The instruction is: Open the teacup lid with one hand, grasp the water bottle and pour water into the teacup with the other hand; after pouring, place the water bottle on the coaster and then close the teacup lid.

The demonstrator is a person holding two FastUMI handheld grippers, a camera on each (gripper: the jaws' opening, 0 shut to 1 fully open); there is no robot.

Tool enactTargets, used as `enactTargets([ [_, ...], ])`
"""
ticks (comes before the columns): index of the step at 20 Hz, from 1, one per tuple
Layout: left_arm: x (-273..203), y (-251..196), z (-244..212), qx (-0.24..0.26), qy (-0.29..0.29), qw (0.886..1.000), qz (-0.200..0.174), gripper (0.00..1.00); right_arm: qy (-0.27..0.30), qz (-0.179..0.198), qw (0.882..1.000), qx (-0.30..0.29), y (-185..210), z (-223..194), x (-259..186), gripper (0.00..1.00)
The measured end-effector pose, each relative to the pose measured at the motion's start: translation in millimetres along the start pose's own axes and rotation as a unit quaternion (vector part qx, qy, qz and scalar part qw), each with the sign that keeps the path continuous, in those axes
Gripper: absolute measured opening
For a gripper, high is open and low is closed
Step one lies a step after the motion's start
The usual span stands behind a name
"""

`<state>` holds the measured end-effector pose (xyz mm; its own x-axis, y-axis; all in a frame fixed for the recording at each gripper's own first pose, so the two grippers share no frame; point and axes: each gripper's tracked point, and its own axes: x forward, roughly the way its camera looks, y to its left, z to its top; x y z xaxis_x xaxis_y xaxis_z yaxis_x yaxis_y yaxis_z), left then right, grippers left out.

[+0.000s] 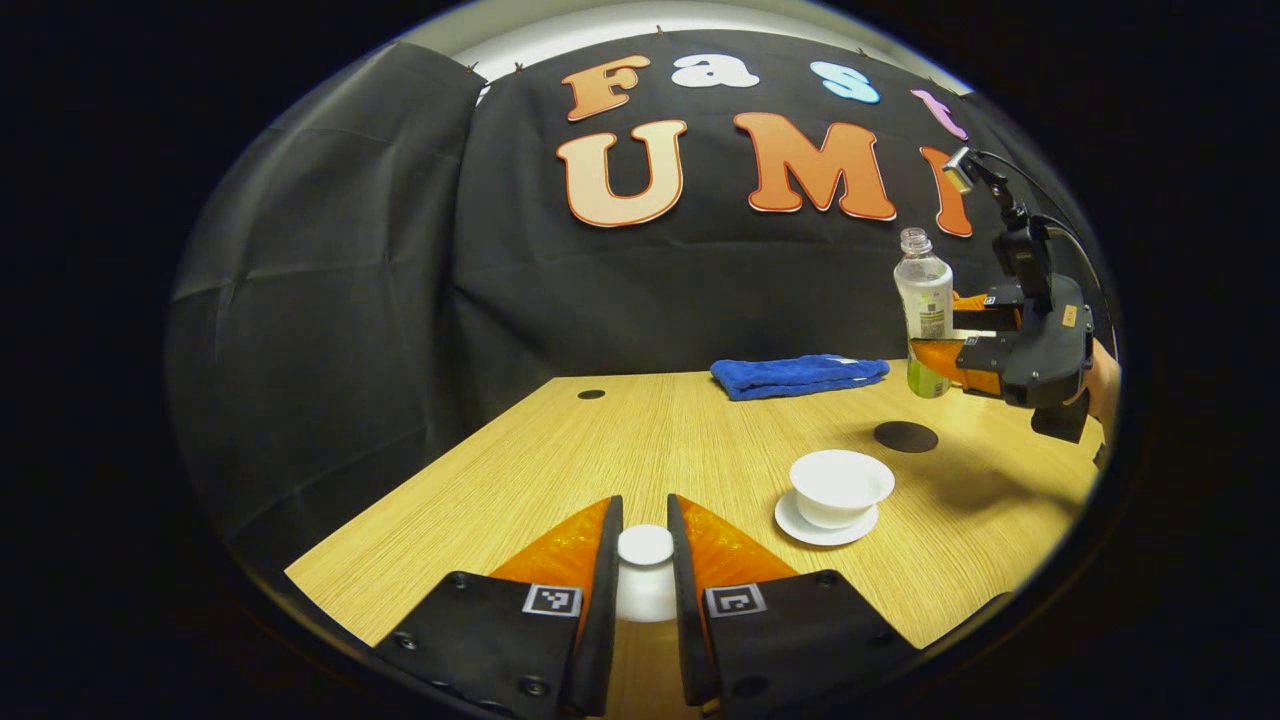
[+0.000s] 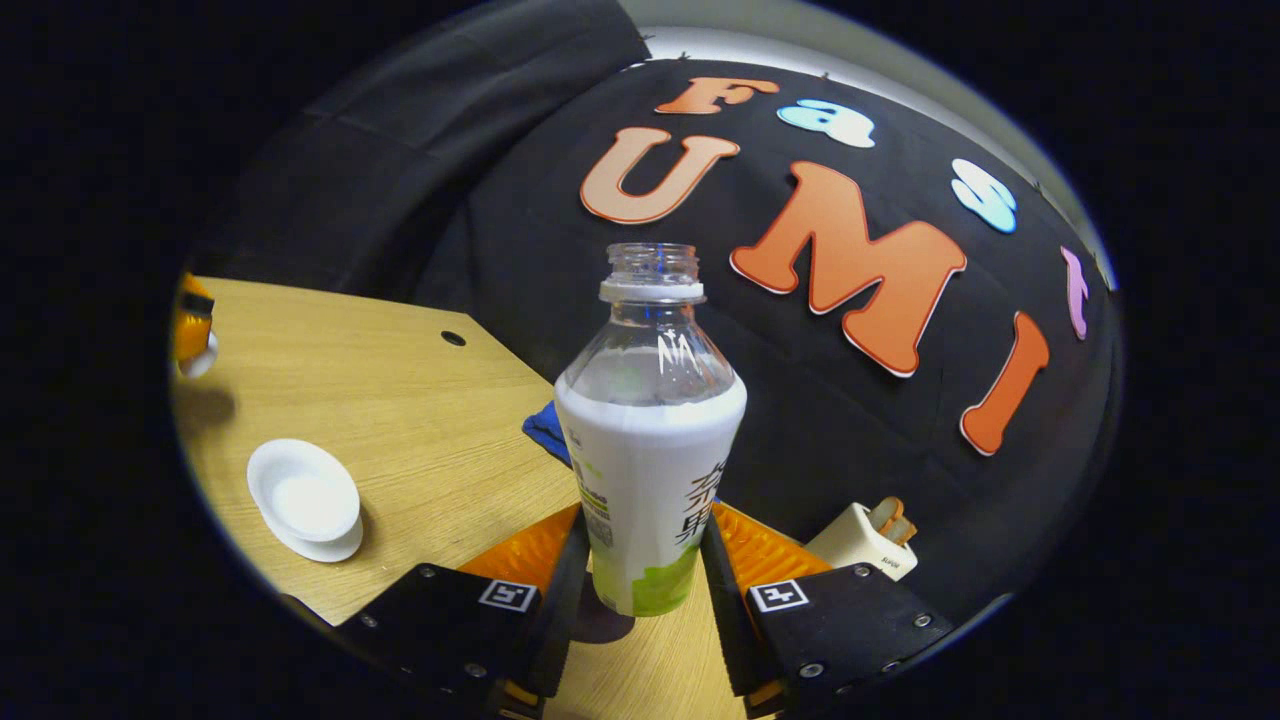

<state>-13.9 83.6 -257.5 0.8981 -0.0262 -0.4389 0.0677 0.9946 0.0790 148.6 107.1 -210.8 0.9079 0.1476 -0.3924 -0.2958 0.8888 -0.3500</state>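
My left gripper (image 1: 645,507) is shut on the white teacup lid (image 1: 645,578), held just above the near part of the table. To its right the white teacup (image 1: 840,483) stands uncovered on its saucer (image 1: 826,528); in the right gripper view the teacup (image 2: 305,495) lies at the lower left. A dark round coaster (image 1: 905,436) sits behind the cup. My right gripper (image 2: 645,515) is shut on the uncapped water bottle (image 2: 650,440), which stays upright. In the left gripper view that bottle (image 1: 923,300) is at the far right in the right gripper (image 1: 940,332).
A folded blue towel (image 1: 798,375) lies at the back of the wooden table (image 1: 560,470). A small round hole (image 1: 591,394) marks the tabletop's back left. A white toaster-like thing (image 2: 868,540) stands to the right of the bottle. A hand (image 1: 1103,385) holds the right gripper.
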Motion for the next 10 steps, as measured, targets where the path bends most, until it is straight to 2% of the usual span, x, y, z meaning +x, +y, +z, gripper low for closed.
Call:
enactTargets([
  [6, 3, -8, -4, 0.003, 0.005, 1.000, -0.008, 0.31, 0.027, 0.026, 0.991, 0.130, -8, -17, 14, 0.63],
  [10, 6, -10, -7, 0.003, 0.010, 1.000, -0.008, 0.31, 0.045, 0.036, 0.985, 0.163, -4, -29, 24, 0.63],
])
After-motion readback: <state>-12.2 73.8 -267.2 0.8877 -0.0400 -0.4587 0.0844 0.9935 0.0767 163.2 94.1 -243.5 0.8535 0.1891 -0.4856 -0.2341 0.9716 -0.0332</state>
